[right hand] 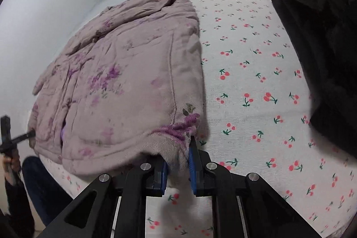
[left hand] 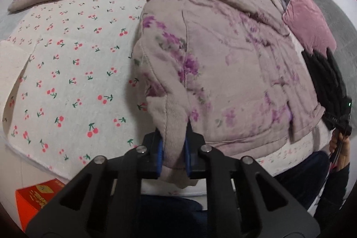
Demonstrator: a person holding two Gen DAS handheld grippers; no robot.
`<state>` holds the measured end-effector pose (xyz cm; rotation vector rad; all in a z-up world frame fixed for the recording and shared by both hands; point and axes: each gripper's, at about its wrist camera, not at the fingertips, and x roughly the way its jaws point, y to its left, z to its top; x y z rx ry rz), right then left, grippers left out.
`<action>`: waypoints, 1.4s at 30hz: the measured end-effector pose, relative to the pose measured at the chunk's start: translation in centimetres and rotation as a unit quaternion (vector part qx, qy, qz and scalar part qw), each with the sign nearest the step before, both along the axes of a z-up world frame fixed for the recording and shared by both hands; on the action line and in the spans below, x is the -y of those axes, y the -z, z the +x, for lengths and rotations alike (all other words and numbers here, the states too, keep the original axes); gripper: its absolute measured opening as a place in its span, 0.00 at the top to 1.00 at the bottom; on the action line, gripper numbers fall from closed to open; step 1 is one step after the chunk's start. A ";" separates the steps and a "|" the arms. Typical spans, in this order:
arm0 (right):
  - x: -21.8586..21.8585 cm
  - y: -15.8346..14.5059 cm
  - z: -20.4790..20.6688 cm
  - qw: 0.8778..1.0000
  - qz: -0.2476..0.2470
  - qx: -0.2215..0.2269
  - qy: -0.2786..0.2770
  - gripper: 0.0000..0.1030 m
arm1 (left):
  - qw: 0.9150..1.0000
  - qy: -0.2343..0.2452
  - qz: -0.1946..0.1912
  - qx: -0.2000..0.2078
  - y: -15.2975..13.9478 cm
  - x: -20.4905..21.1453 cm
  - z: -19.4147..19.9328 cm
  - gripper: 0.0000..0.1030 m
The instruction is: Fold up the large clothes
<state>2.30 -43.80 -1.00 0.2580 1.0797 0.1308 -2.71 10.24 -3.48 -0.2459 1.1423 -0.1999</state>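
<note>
Mauve quilted jacket (purple florals) lies rumpled, one sleeve outstretched.

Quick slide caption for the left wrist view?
Left hand-held gripper shut on the floral padded jacket hem, on a cherry-print sheet.

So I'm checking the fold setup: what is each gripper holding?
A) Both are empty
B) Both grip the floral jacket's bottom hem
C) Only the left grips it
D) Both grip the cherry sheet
B: the left gripper and right gripper each have jaws shut on a hem corner of the floral jacket.
</note>
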 end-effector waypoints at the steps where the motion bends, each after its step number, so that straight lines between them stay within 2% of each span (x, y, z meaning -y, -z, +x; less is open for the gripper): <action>1: 0.2 -1.1 -0.4 1.000 0.008 0.015 0.013 0.91 | 0.999 -0.015 -0.028 -0.004 -1.0 -0.7 -0.3 0.85; 2: 0.4 -2.5 -0.9 0.999 0.018 0.034 0.025 0.92 | 0.998 -0.032 -0.059 -0.011 -2.2 -1.6 -0.6 0.85; 4: 1.1 -6.6 -1.4 0.996 0.016 0.077 0.046 0.95 | 0.994 -0.056 -0.097 -0.012 -5.2 -2.6 -1.3 0.86; 7: 1.6 -12.8 -0.9 0.991 -0.001 0.120 0.053 0.96 | 0.992 -0.066 -0.108 0.014 -8.9 -1.5 -2.7 0.86; 8: 1.7 -14.1 -0.8 0.990 -0.004 0.127 0.055 0.96 | 0.991 -0.066 -0.118 0.014 -9.6 -0.9 -3.3 0.86; 10: 1.5 -16.2 -0.4 0.990 -0.022 0.129 0.053 0.96 | 0.989 -0.070 -0.126 0.003 -8.6 -0.3 -4.1 0.86; 12: 1.0 -14.7 0.2 0.993 -0.051 0.093 0.042 0.96 | 0.990 -0.081 -0.114 -0.022 -5.8 -0.3 -4.3 0.85; 13: 0.6 -13.0 0.2 0.995 -0.069 0.068 0.032 0.96 | 0.989 -0.089 -0.100 -0.056 -2.8 -0.3 -4.0 0.84; 15: -0.3 -7.3 0.3 0.995 -0.103 -0.004 0.001 0.95 | 0.986 -0.101 -0.083 -0.107 1.3 -0.8 -3.3 0.83; 16: -0.4 -5.4 0.2 0.994 -0.105 -0.024 -0.007 0.95 | 0.984 -0.107 -0.081 -0.120 3.0 -1.0 -3.4 0.80; 17: -0.5 -3.1 -0.2 0.994 -0.100 -0.045 -0.020 0.95 | 0.987 -0.101 -0.070 -0.101 2.7 -1.0 -3.6 0.80; 19: -0.6 -1.1 -1.0 0.992 -0.113 -0.053 -0.023 0.91 | 0.990 -0.087 -0.075 -0.088 1.3 -0.9 -3.9 0.77; 21: -0.2 -0.9 -1.8 0.992 -0.114 -0.046 -0.022 0.91 | 0.995 -0.074 -0.049 -0.052 -0.7 -0.6 -3.7 0.76; 24: -0.4 -4.0 -2.9 0.992 -0.127 -0.003 -0.030 0.87 | 0.997 -0.068 -0.008 0.019 -3.9 -0.2 -4.0 0.76; 28: -2.2 -8.5 -4.3 0.982 -0.166 0.077 -0.041 0.70 | 0.994 -0.072 0.033 0.080 -5.4 -0.1 -2.7 0.73; 29: -3.2 -9.5 -4.3 0.981 -0.156 0.102 -0.050 0.63 | 0.993 -0.072 0.035 0.083 -5.3 0.1 -1.9 0.72; 31: -5.0 -10.5 -3.5 0.981 -0.135 0.120 -0.068 0.56 | 0.993 -0.068 0.033 0.087 -4.8 1.1 0.2 0.71; 33: -7.1 -10.9 -2.7 0.979 -0.127 0.136 -0.086 0.56 | 0.994 -0.073 0.034 0.081 -4.1 2.3 1.8 0.71; 35: -9.2 -10.8 -1.0 0.979 -0.098 0.152 -0.096 0.56 | 0.994 -0.077 0.038 0.070 -2.6 3.2 4.0 0.71; 37: -11.5 -9.8 1.2 0.982 -0.065 0.145 -0.106 0.56 | 0.992 -0.084 0.067 0.059 -1.0 4.4 5.5 0.71; 38: -12.7 -8.7 2.7 0.983 -0.056 0.133 -0.111 0.56 | 0.991 -0.083 0.099 0.044 0.5 4.9 6.6 0.71; 39: -13.6 -7.8 3.6 0.985 -0.055 0.122 -0.113 0.56 | 0.990 -0.080 0.111 0.033 1.4 5.1 6.9 0.71; 41: -15.8 -4.7 6.1 0.987 -0.054 0.088 -0.123 0.56 | 0.991 -0.076 0.108 -0.002 3.9 4.9 7.4 0.71; 42: -16.8 -2.8 7.1 0.988 -0.052 0.066 -0.131 0.56 | 0.992 -0.081 0.096 0.000 4.2 4.5 7.4 0.71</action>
